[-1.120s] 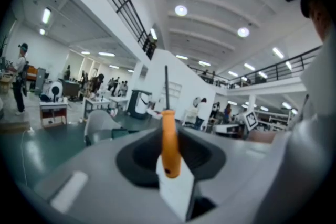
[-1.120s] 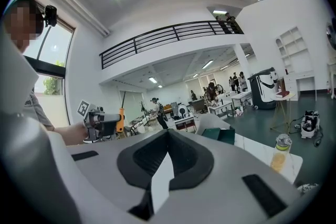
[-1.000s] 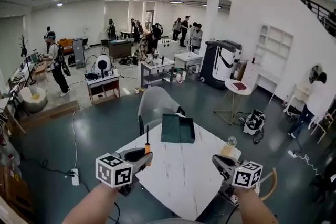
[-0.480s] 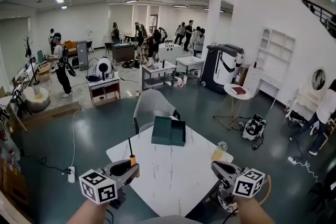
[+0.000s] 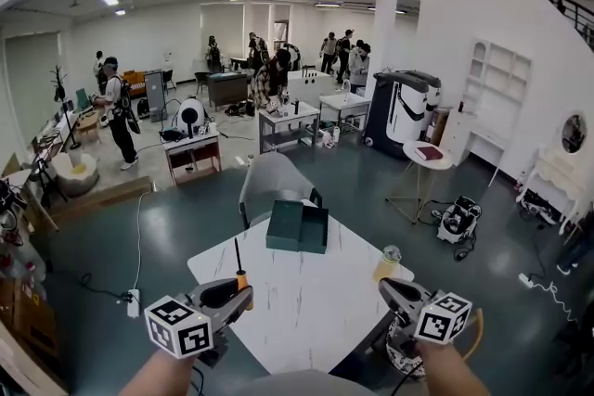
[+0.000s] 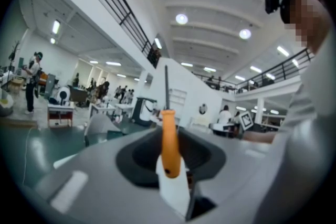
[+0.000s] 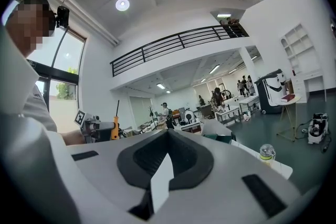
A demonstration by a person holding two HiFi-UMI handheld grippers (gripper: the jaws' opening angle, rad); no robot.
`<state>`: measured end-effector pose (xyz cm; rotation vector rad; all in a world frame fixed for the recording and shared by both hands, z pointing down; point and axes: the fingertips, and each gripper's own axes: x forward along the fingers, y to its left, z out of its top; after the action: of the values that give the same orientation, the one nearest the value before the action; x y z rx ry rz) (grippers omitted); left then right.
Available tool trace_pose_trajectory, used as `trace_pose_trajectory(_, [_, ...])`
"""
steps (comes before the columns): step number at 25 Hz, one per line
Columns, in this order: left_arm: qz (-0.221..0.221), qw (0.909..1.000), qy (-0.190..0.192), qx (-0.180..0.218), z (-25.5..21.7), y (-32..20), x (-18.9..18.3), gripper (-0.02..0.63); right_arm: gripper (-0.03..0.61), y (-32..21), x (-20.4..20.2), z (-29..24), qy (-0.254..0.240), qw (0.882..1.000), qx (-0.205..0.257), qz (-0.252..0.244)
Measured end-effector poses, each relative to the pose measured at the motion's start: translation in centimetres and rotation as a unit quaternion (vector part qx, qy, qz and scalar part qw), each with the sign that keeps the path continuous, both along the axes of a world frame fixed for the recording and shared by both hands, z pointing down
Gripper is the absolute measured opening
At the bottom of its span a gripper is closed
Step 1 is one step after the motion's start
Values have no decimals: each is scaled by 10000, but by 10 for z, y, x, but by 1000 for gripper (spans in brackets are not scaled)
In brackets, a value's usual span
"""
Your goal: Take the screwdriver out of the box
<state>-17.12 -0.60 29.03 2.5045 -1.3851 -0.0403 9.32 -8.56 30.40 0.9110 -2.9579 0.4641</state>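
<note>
Screwdriver [image 5: 241, 276] is out of the green box [image 5: 297, 228], which sits at the tabletop's [image 5: 316, 320] far edge. It stands upright, its orange handle clamped in the left gripper's [image 5: 234, 290] fingers over the near-left edge. The right gripper's [image 5: 393, 292] fingers are together and empty, near a bottle [image 5: 388, 262]. Probably only the set-down remains, and the bare middle of the tabletop gives room for it.

White table [image 5: 316, 315]; bottle [image 5: 388, 262] at right edge; grey chair [image 5: 271, 184] behind.

Grey grippers [image 5: 234, 294], black-and-white marker cubes [image 5: 179, 326], white shirt [image 6: 314, 113]
</note>
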Motion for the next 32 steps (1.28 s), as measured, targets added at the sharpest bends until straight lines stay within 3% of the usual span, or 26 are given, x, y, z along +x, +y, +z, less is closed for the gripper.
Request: trace_pose_trajectory(32, [-63,10000,-8,39,6,2,-12,101,6,-5,-8,9,173,9998,-37,85])
